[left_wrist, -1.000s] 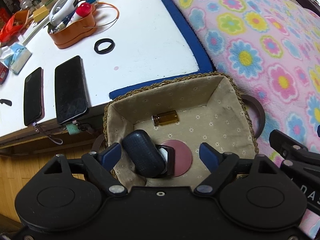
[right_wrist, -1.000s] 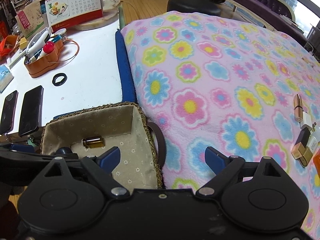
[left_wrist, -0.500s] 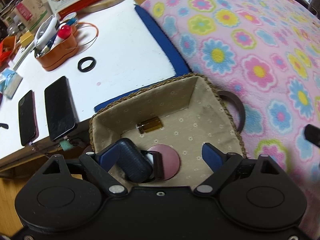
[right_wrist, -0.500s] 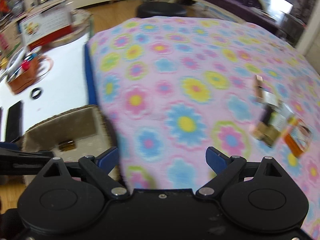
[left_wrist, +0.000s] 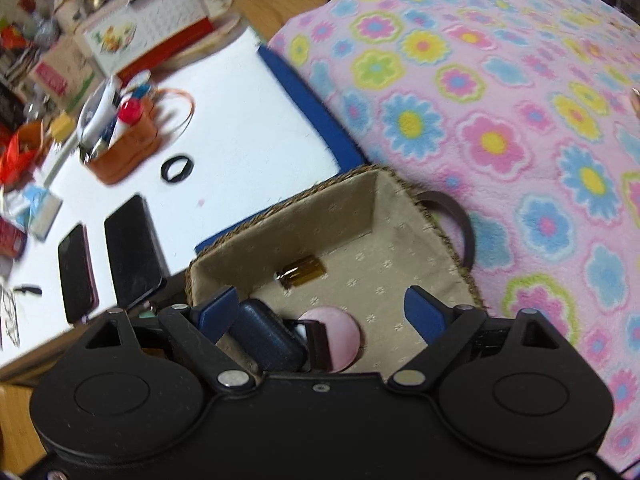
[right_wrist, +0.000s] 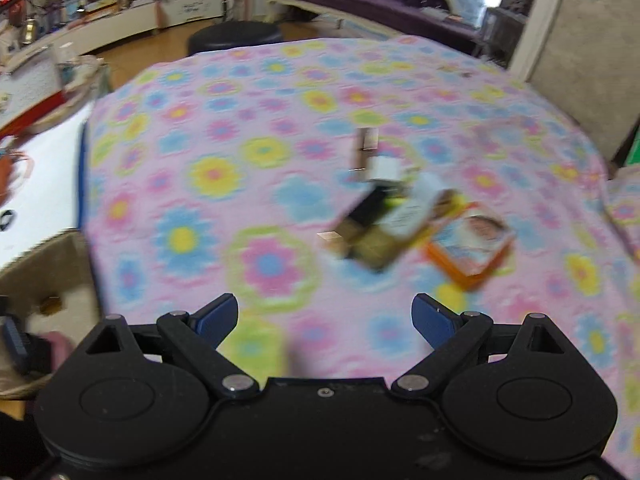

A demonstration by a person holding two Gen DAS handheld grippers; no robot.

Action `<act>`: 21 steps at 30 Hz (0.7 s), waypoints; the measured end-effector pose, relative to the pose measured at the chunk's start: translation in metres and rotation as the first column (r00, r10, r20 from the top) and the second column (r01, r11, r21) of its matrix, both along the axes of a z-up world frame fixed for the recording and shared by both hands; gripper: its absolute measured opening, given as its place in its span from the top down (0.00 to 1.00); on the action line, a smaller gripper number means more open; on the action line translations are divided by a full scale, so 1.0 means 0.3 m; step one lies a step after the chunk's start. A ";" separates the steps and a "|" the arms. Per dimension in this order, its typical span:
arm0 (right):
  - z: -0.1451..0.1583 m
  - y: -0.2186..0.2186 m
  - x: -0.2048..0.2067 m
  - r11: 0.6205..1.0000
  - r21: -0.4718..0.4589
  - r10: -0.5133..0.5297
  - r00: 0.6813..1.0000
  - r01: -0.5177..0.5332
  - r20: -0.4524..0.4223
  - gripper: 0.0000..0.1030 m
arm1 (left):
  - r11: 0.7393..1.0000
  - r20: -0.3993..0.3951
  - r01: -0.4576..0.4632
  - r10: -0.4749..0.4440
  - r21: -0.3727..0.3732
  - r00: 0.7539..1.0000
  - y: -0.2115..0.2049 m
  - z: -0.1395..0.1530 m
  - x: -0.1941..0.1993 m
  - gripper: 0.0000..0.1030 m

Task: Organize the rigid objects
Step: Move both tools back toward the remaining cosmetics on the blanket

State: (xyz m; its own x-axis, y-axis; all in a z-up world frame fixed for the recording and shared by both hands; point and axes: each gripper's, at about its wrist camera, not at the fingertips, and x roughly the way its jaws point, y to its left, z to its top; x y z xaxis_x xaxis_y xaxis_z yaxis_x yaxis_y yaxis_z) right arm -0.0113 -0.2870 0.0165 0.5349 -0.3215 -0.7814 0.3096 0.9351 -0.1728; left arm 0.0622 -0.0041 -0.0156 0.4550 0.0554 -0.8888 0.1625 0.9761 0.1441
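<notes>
A woven basket (left_wrist: 408,188) with a cloth lining sits at the edge of the flowered blanket (left_wrist: 500,120). Inside lie a small amber bottle (left_wrist: 302,273), a dark blue case (left_wrist: 266,338) and a pink round compact (left_wrist: 336,336). My left gripper (left_wrist: 322,312) is open and empty, just above the basket's near side. My right gripper (right_wrist: 324,318) is open and empty above the blanket. Ahead of it lies a blurred cluster of small items: a gold and black box (right_wrist: 366,236), an orange box (right_wrist: 470,244), a white block (right_wrist: 386,168).
A white table (left_wrist: 240,120) lies left of the blanket with two phones (left_wrist: 132,252), a black ring (left_wrist: 177,168) and an orange holder of pens (left_wrist: 120,148). A calendar (left_wrist: 148,36) stands at its far end. A chair (right_wrist: 592,60) stands at the far right.
My right gripper has swung right, away from the basket, and now faces the cluster of small items. My left gripper has drawn back slightly from the basket. Both stayed open.
</notes>
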 end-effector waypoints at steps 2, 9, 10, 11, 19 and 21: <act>0.009 -0.072 -0.032 0.998 -0.049 -0.035 0.999 0.037 0.030 0.09 | 1.000 0.012 0.026 -0.026 -0.003 1.000 -0.024 0.011 -0.008 0.14; 0.004 -0.384 -0.119 0.980 -0.014 -0.199 0.977 0.200 0.071 0.09 | 0.996 0.032 0.083 -0.082 -0.018 0.996 -0.144 0.054 -0.026 0.14; 0.001 -0.416 -0.118 0.976 -0.002 -0.217 0.973 0.218 0.075 0.09 | 0.996 0.038 0.087 -0.086 -0.031 0.996 -0.167 0.064 -0.033 0.14; -0.001 -0.436 -0.116 0.974 0.006 -0.226 0.971 0.226 0.082 0.09 | 0.994 0.040 0.092 -0.090 -0.056 0.995 -0.190 0.073 -0.041 0.14; -0.050 -0.461 -0.049 0.999 0.005 -0.038 0.995 0.038 0.093 0.05 | 0.970 0.035 0.202 -0.199 -0.135 0.979 -0.441 0.095 -0.093 0.11; -0.077 -0.448 -0.024 0.999 -0.038 0.012 0.996 -0.008 0.091 0.01 | 0.963 0.033 0.231 -0.229 -0.138 0.973 -0.494 0.097 -0.097 0.11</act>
